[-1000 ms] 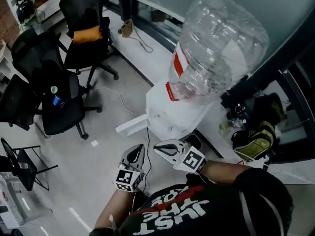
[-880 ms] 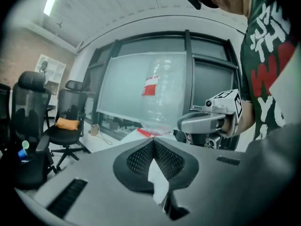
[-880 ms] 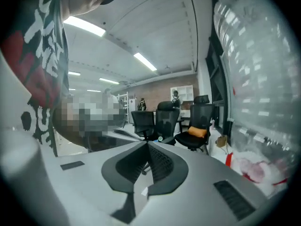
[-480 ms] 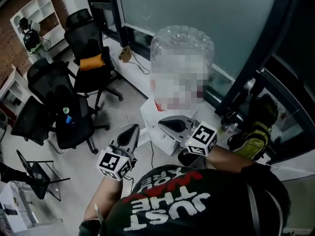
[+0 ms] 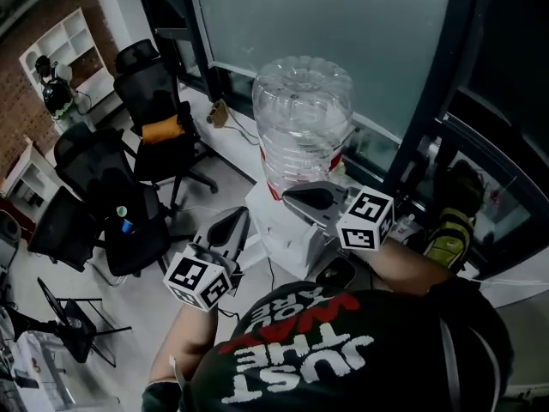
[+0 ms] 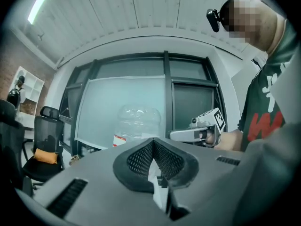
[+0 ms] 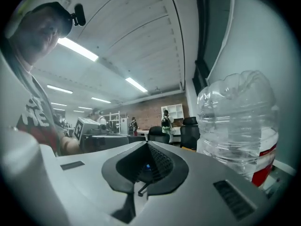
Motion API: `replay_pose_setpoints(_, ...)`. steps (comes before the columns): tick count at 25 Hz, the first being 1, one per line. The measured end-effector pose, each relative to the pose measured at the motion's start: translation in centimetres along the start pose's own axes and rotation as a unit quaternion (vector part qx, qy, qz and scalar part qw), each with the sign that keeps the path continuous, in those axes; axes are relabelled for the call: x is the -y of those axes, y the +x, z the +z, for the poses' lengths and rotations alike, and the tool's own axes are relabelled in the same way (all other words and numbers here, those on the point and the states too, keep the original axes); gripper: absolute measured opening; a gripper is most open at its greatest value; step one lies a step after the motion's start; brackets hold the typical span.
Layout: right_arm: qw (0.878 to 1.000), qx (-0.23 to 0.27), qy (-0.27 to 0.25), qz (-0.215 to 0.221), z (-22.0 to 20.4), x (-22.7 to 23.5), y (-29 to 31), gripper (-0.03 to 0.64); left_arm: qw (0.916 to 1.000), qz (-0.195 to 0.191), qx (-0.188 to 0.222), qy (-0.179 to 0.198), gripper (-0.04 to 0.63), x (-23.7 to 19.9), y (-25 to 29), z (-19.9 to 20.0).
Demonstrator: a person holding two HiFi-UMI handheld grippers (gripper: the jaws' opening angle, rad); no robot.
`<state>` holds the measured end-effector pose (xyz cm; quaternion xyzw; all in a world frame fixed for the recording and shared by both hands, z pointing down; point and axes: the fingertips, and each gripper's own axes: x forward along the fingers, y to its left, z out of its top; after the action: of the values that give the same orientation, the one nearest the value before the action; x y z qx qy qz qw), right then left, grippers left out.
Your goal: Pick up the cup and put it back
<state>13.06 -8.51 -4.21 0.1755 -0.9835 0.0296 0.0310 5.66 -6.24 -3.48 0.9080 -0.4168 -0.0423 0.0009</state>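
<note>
Evidently nothing's begun: my left claw (image 5: 235, 223) and right claw (image 5: 298, 201), both closed and empty, hang just before the water bottle (image 5: 302, 118); no cup in sight, so next I must find it

The person (image 5: 326, 350) is holding both grippers raised, close together. The left gripper (image 5: 238, 219) is pointing forward, its jaws pressing together on nothing. The right gripper (image 5: 292, 198) is aiming leftward across it, jaws likewise closed and empty.
</note>
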Motion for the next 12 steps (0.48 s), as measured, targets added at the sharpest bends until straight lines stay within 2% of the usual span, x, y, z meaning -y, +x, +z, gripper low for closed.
replay_pose_setpoints(12, 1.0, -0.012, -0.009, -0.013, -0.6, -1.1, -1.1, 0.034, 0.9999, -0.008, -0.002, -0.011, 0.003, 1.3, -1.0, -0.1)
